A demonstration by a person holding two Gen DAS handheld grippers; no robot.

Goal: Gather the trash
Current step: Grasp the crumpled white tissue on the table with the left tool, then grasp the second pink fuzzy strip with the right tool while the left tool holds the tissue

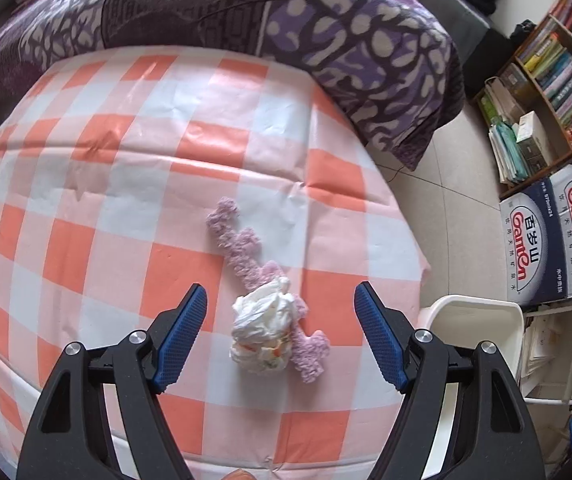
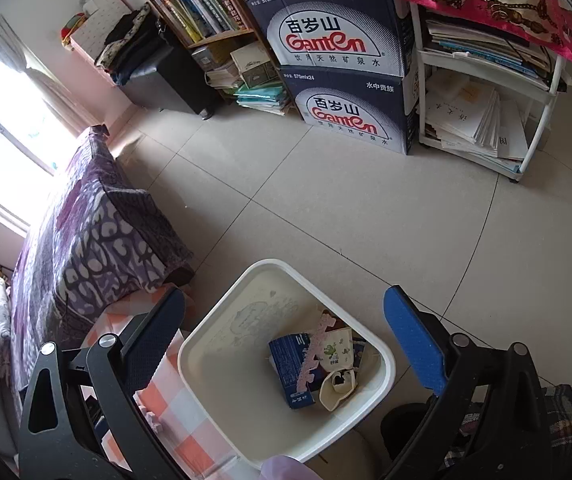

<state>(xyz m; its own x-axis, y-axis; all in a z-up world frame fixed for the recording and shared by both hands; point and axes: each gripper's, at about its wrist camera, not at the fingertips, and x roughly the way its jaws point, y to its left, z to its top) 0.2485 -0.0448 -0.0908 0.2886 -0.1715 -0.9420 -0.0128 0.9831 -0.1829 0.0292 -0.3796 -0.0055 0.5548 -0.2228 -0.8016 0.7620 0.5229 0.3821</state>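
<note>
A crumpled white paper wad (image 1: 264,330) lies on the orange-checked tablecloth (image 1: 126,200), on top of a fuzzy lilac strip (image 1: 242,248). My left gripper (image 1: 282,336) is open above the table, its blue fingers (image 1: 182,340) on either side of the wad, not touching it. My right gripper (image 2: 286,340) is open and empty above a white trash bin (image 2: 214,344) on the floor. The bin holds a blue carton (image 2: 289,368), a pink strip (image 2: 315,348) and paper scraps. The bin's rim also shows in the left wrist view (image 1: 473,308) beside the table's right edge.
A purple patterned bed cover (image 1: 325,40) lies behind the table. Two Ganten water boxes (image 2: 341,68), a bookshelf (image 2: 202,8) and a white rack of papers (image 2: 485,100) stand along the wall. Tiled floor (image 2: 345,208) lies between them and the bin.
</note>
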